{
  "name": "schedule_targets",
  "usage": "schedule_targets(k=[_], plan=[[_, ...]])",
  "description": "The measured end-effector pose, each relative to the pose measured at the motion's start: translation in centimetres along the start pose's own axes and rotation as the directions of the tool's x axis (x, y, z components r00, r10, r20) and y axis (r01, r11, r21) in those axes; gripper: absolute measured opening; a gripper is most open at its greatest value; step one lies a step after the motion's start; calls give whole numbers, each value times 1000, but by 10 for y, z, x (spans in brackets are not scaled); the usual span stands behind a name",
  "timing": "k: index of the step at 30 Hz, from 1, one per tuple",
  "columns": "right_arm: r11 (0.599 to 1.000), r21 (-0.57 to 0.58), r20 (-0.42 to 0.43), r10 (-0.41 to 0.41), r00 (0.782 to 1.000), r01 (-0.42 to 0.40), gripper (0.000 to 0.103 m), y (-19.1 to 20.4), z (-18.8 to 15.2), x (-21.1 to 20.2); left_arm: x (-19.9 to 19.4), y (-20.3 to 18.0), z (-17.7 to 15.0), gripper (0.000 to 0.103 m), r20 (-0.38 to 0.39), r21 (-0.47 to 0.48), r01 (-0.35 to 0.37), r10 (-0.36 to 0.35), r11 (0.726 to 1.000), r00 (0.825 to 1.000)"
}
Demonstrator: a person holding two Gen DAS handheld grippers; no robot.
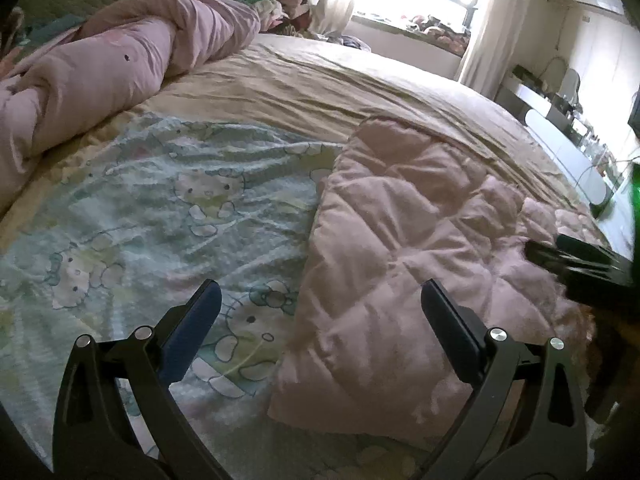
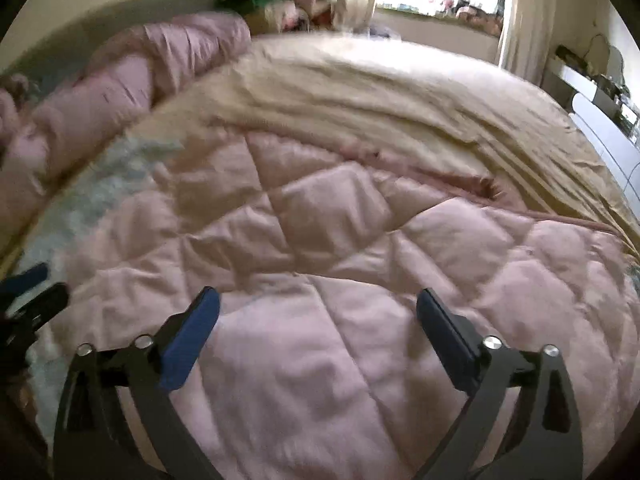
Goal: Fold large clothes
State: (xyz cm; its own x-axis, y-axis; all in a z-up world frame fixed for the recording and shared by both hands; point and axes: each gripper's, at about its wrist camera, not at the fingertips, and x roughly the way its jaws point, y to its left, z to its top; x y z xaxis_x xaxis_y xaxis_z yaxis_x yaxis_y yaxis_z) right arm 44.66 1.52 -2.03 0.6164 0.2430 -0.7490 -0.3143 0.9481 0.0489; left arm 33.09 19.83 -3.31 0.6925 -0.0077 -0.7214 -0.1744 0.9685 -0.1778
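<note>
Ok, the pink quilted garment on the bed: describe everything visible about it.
The pink quilted garment looks like soft padded fabric stitched in diamond panels, pale pink with a darker pink edge along its far side. It lies spread flat but wrinkled on the bed, over the cartoon-print sheet and against the beige blanket. The left gripper and right gripper are both open above it; neither visibly grips it.

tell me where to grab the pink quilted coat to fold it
Take the coat by its long left edge, where it lies over the cartoon sheet. That edge is puffy, raised and exposed, so the open left gripper can likely pinch it coming in low from the left. The right gripper could take the opposite edge.
</note>
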Motion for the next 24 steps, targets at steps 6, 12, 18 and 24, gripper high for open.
schedule_targets(k=[6, 12, 18, 24], plan=[[993, 118, 96, 16, 995, -28, 99, -61, -17, -75, -25, -1, 8, 94, 34, 0, 8, -8, 1000, 999], [984, 177, 147, -23, 989, -4, 99, -111, -43, -135, -53, -3, 11, 94, 60, 12, 30, -31, 999, 998], [973, 226, 190, -92, 977, 48, 99, -148, -78, -187, -81, -3, 8, 94, 95, 21, 14, -16, 1000, 995], [958, 279, 216, -127, 968, 63, 99, -171, -107, -218, -98, -13, -2, 94, 122, 52, -4, -2, 999, 992]])
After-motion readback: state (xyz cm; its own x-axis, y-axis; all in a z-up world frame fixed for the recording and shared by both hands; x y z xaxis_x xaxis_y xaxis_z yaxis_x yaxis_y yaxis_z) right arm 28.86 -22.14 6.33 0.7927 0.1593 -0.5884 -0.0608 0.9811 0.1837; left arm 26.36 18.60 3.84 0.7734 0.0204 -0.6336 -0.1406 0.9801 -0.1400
